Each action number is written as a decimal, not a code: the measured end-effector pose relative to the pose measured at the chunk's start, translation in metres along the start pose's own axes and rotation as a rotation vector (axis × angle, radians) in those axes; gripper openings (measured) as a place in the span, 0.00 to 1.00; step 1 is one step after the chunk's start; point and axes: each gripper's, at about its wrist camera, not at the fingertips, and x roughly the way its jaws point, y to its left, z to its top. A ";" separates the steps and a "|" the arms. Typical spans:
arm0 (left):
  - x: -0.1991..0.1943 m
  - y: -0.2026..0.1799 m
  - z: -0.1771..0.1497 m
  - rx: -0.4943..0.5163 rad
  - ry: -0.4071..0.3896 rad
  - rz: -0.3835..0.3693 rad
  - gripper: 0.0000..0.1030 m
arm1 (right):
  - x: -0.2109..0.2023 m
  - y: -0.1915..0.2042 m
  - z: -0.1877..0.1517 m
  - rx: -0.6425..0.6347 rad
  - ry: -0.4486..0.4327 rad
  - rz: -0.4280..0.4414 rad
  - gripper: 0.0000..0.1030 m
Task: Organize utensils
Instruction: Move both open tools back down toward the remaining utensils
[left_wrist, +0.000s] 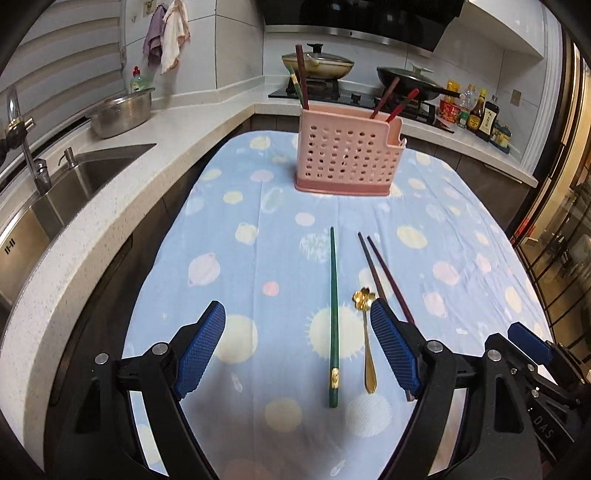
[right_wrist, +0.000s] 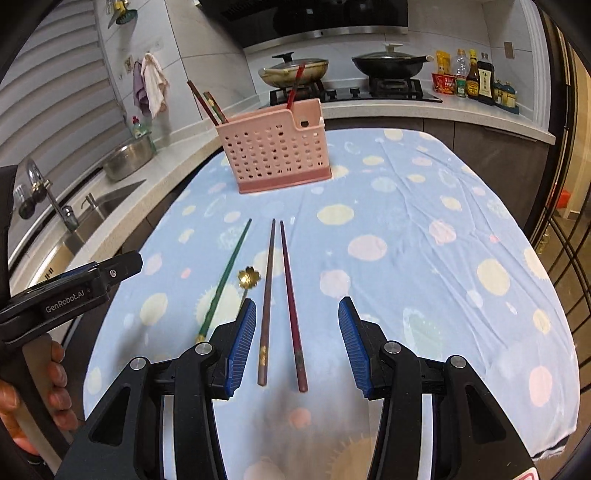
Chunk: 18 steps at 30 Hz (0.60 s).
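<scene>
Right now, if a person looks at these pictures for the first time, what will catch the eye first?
Probably the pink holder standing at the far end of the blue spotted cloth, with chopsticks already in it. Nearer lie a green chopstick, a gold spoon and two dark chopsticks, side by side. The open left gripper and right gripper frame them.

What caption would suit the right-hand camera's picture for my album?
Open right gripper poised over two dark chopsticks on a dotted blue tablecloth, pink utensil holder waiting behind.
</scene>
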 end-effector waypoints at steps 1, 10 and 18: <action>0.003 -0.001 -0.007 0.003 0.015 0.001 0.75 | 0.003 -0.001 -0.005 -0.003 0.014 -0.001 0.44; 0.022 -0.007 -0.053 0.025 0.094 0.007 0.75 | 0.029 0.000 -0.036 -0.017 0.090 0.001 0.42; 0.035 -0.004 -0.067 0.018 0.115 -0.005 0.74 | 0.046 0.001 -0.043 -0.020 0.131 0.017 0.30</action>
